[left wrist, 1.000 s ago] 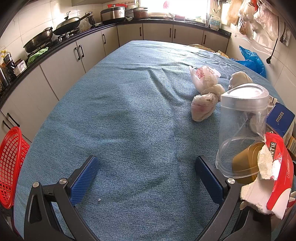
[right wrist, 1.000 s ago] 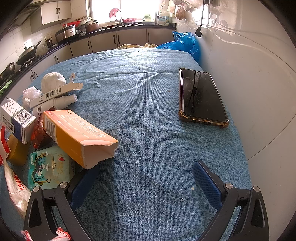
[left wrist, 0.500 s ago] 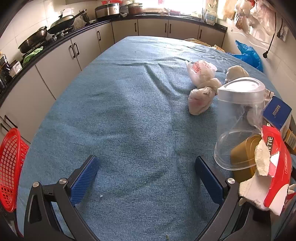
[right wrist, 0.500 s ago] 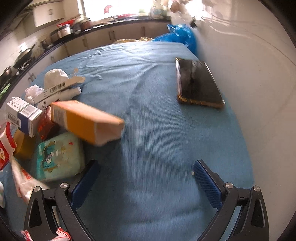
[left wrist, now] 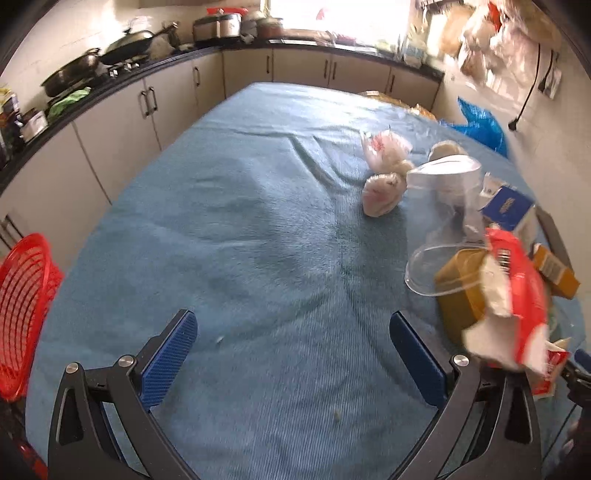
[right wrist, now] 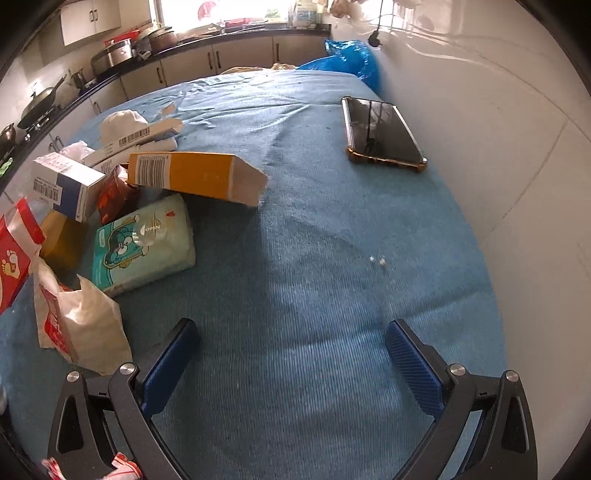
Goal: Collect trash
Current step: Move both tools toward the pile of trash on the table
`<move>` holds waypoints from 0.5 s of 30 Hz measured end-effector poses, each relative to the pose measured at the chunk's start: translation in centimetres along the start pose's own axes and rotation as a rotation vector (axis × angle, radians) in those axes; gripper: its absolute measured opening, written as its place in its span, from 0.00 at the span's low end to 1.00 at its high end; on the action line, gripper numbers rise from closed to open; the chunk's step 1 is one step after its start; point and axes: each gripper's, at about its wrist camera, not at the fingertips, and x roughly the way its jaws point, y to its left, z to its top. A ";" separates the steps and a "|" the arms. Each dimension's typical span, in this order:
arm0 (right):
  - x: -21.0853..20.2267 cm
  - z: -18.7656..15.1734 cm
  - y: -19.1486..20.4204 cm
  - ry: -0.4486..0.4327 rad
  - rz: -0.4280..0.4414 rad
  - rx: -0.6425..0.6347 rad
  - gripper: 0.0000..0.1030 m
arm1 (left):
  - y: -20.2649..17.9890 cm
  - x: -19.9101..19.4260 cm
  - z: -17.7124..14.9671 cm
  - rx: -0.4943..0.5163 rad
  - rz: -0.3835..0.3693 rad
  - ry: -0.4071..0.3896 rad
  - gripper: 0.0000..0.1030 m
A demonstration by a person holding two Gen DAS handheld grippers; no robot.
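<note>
Both grippers spread, empty: left gripper (left wrist: 293, 356) beside red basket (left wrist: 22, 310), right gripper (right wrist: 291, 363) near phone (right wrist: 382, 134).

We're in a home kitchen: woks (left wrist: 125, 40) sit on a stove far left, cream cabinets (left wrist: 151, 107) run under a dark counter (right wrist: 236, 33), pots (left wrist: 218, 27) crowd the bright far window, and a blue-clothed table (left wrist: 258, 221) fills the middle.

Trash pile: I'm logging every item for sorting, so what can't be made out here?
- Red basket, left wrist view: cut off by the frame edge; contents unseen.
- Red-and-white wrapper, left wrist view: motion-blurred, print unreadable.
- Brown container, right wrist view: mostly hidden behind boxes.
- White crumbs, right wrist view: too small to identify.
</note>
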 end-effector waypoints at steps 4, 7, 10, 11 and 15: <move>-0.8 -0.4 0.2 -0.017 0.006 0.022 1.00 | 0.7 -2.8 -0.9 -0.020 0.017 -0.059 1.00; -2.0 -0.7 0.9 -0.060 0.043 0.029 0.99 | 1.0 -4.3 -1.4 -0.040 0.012 -0.084 1.00; -3.8 -1.3 2.1 -0.140 0.055 0.013 0.98 | 1.3 -5.6 -1.8 -0.053 0.010 -0.105 1.00; -4.4 -1.4 2.4 -0.171 0.053 0.008 0.98 | 1.3 -6.1 -1.9 -0.052 0.013 -0.116 1.00; -8.5 -2.9 3.8 -0.407 0.032 0.002 0.97 | 1.0 -8.3 -2.5 -0.027 0.045 -0.187 1.00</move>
